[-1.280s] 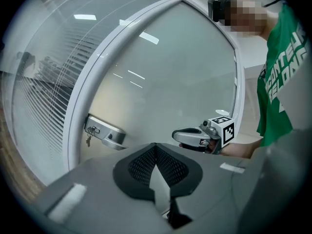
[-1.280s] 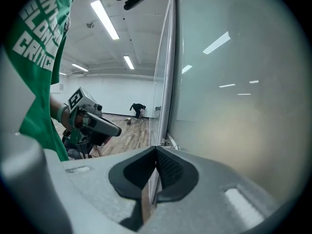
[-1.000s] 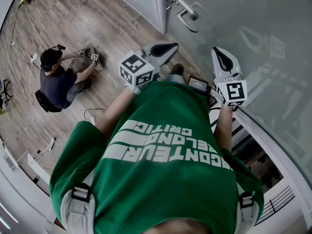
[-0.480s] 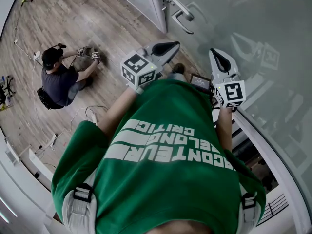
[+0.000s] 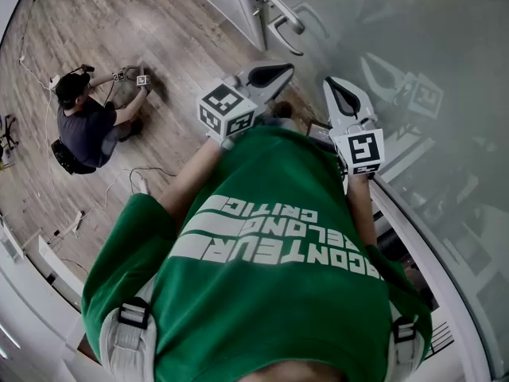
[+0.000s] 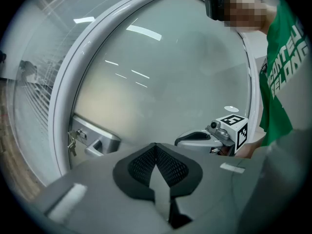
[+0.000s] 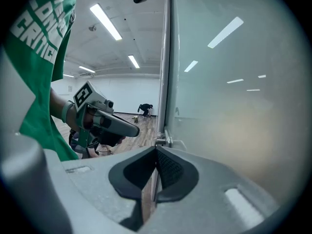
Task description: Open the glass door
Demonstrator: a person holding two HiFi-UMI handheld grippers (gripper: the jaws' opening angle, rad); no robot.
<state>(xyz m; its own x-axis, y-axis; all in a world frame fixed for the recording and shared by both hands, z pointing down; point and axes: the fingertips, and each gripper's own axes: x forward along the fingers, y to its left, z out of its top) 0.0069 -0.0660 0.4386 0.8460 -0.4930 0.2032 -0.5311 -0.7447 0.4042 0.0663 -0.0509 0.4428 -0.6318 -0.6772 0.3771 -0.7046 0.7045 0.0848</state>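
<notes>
The frosted glass door fills the right of the head view, with its metal lever handle at the top centre. My left gripper is shut and empty, its tips a short way below the handle and not touching it. In the left gripper view the handle lies ahead and to the left of the shut left gripper. My right gripper hangs close beside the glass, shut on nothing. In the right gripper view the right gripper points along the door's edge toward the handle.
A white door frame borders the glass on the left. Keys hang from the lock below the handle plate. Another person crouches on the wooden floor at the left, with cables lying nearby.
My left gripper has moved closer to the door handle. The right gripper has barely moved. Both stay shut.
</notes>
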